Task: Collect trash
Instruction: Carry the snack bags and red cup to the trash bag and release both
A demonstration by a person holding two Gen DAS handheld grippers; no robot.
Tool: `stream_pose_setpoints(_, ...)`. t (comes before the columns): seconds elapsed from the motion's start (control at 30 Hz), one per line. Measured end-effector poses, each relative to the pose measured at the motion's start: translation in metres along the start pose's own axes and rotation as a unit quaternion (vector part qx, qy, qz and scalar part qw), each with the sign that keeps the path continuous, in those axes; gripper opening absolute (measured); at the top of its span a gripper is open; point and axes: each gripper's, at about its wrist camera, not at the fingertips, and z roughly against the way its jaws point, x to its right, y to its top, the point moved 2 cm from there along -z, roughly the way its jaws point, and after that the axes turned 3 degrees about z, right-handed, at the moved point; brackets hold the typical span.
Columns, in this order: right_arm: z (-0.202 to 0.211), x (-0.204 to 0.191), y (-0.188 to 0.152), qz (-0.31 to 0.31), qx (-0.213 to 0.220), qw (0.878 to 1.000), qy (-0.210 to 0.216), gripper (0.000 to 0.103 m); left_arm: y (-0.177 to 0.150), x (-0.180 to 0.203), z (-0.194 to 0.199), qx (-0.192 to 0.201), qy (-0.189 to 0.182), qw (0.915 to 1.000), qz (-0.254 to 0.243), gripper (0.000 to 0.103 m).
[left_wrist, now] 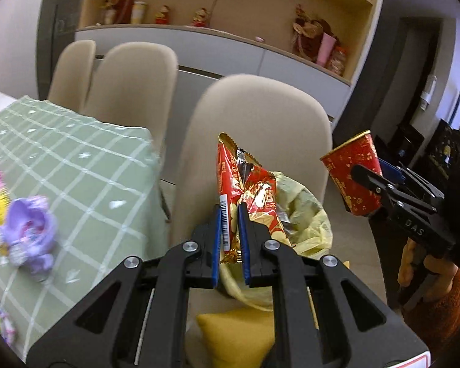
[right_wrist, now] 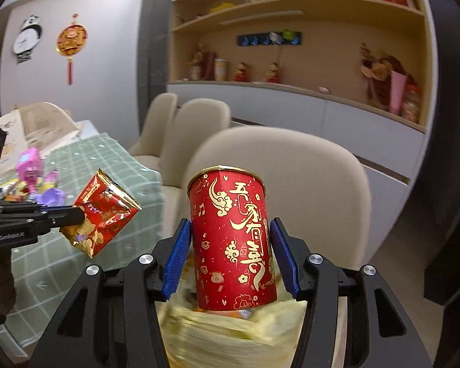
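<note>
Left gripper (left_wrist: 230, 211): clenched on a red-and-gold foil snack wrapper (left_wrist: 245, 190), blue pads pinching its lower part near the barcode strip. Wrapper stands up from the jaws, crumpled, top edge torn open. It hangs above the yellow bin liner (left_wrist: 303, 214), beside the beige chair (left_wrist: 260, 116)

Right gripper (right_wrist: 230, 245): grasping a red paper cup (right_wrist: 233, 239) with gold characters, pads pressed on opposite sides of the wall at mid-height. Cup is upright, slightly tilted, its base just over the blurred yellow liner (right_wrist: 230, 331). From the left wrist view the same cup (left_wrist: 352, 174) is held off to the right of the bin, apart from the wrapper

Handling, wrapper: judged very light, limp, slick foil. No stiffness to speak of; it will crumple and may slide between the pads. The present hold low on a doubled fold looks adequate. On release it could cling to a pad or flutter sideways, so let go low over the liner

Handling, cup: judged light, thin-walled, probably empty (interior not visible). Wall will dent under a hard squeeze; the rolled rim is the stiffer part. Mid-wall grip is sound for a short carry

Table with green checked cloth (left_wrist: 70, 165) carries a purple toy (left_wrist: 30, 230); not trash as far as can be told
</note>
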Motion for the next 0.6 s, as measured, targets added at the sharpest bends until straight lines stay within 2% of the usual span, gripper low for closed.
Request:
stream_pose_setpoints(0.3, -0.023, 0.033, -0.02, -0.027, -0.026, 0.999, -0.021, 0.05, 0.005, 0.027, -0.08, -0.057, -0.036, 0.9977, 0.0, 0.01)
stream_pose_setpoints(0.47, -0.028, 0.042, -0.023, -0.033, -0.031, 0.999, -0.029, 0.05, 0.007, 0.042, -0.102, -0.067, -0.05, 0.9964, -0.013, 0.011)
stream_pose_setpoints(0.5, -0.03, 0.044, -0.024, -0.037, -0.033, 0.998, -0.029, 0.05, 0.008, 0.044, -0.107, -0.068, -0.055, 0.9961, -0.012, 0.016)
stream_pose_setpoints(0.53, -0.032, 0.045, -0.025, -0.04, -0.034, 0.998, -0.028, 0.05, 0.009, 0.044, -0.109, -0.07, -0.062, 0.9955, -0.01, 0.027)
stream_pose_setpoints(0.6, -0.035, 0.046, -0.026, -0.044, -0.037, 0.998, -0.026, 0.05, 0.011, 0.041, -0.111, -0.07, -0.065, 0.9954, -0.002, 0.04)
